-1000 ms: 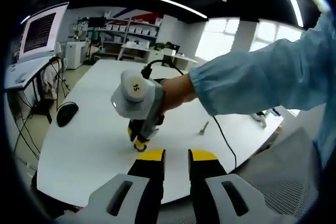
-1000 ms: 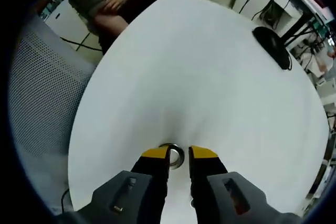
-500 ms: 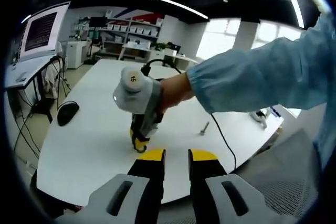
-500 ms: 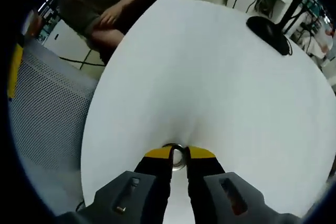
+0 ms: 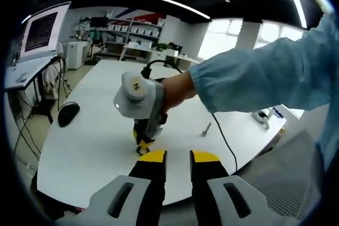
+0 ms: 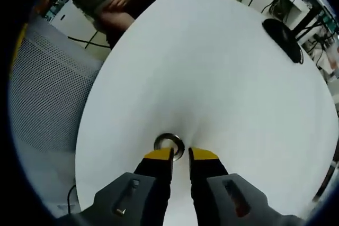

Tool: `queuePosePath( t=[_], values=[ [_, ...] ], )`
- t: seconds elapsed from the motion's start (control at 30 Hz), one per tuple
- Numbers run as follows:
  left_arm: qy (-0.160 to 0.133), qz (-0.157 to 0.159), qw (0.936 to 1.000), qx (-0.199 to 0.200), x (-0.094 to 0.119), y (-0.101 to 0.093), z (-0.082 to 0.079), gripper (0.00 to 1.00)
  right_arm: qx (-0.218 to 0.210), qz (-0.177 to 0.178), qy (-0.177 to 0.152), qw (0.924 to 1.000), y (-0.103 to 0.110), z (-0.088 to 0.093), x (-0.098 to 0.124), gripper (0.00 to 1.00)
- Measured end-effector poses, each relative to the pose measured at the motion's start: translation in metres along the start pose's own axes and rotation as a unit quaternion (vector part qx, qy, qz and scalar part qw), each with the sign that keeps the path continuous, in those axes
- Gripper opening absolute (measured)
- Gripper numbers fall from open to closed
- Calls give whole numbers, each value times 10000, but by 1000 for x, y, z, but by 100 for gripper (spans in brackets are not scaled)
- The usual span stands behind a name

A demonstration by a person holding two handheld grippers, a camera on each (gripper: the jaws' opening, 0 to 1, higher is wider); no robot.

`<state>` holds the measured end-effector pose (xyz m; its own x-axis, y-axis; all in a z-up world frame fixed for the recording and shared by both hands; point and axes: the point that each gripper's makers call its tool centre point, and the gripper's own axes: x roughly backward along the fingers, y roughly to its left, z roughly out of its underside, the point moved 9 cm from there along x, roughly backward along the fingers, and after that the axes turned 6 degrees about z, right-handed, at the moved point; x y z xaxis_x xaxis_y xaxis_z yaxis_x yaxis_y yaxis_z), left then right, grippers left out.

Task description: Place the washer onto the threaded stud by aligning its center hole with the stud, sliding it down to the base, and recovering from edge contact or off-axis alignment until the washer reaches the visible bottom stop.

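Lifted slightly off the washer (image 6: 169,143) since a half-second earlier, the right gripper (image 6: 180,155) now has its tips at the ring's near rim, jaws narrowly parted and gripping nothing; the washer lies flat on the white table (image 6: 222,78). Left gripper (image 5: 179,156): parked at the table's near edge, jaws released and empty. Threaded stud (image 5: 205,128): lying right of the washer, well apart; step in hand is the pickup, which calls for re-closing on the rim.

Wide bare white table (image 6: 222,67) lies open around the washer (image 6: 169,143); the right gripper (image 6: 180,154) hangs just above it, jaws slightly parted. Bolt (image 5: 205,129) and black cable (image 5: 225,138) cross the near side (mouse (image 5: 68,114) well apart)
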<state>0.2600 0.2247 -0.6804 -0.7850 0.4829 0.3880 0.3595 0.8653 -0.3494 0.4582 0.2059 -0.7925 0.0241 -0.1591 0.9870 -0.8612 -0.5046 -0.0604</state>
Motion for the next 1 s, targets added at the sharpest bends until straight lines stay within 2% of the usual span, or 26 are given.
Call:
queuePosePath(
  t=[0.07, 0.27, 0.4, 0.53, 0.63, 1.0],
  values=[
    [2, 0, 10000, 1, 0, 0, 0, 15, 50, 171, 68, 9998, -1, -2, 0, 9],
    [-10, -10, 10000, -1, 0, 0, 0, 15, -4, 223, 129, 9997, 1, -3, 1, 8],
    [-26, -18, 10000, 3, 0, 0, 0, 15, 390, 314, 257, 9984, 4, -6, 0, 9],
    [4, -11, 10000, -11, 0, 0, 0, 15, 53, 203, 184, 9996, -1, -3, 1, 9],
    [-11, -20, 10000, -3, 0, 0, 0, 15, 111, 222, 162, 9996, 1, -3, 1, 9],
    [31, -6, 10000, -5, 0, 0, 1, 15, 368, 380, 430, 9977, 5, -8, -1, 9]
  ],
)
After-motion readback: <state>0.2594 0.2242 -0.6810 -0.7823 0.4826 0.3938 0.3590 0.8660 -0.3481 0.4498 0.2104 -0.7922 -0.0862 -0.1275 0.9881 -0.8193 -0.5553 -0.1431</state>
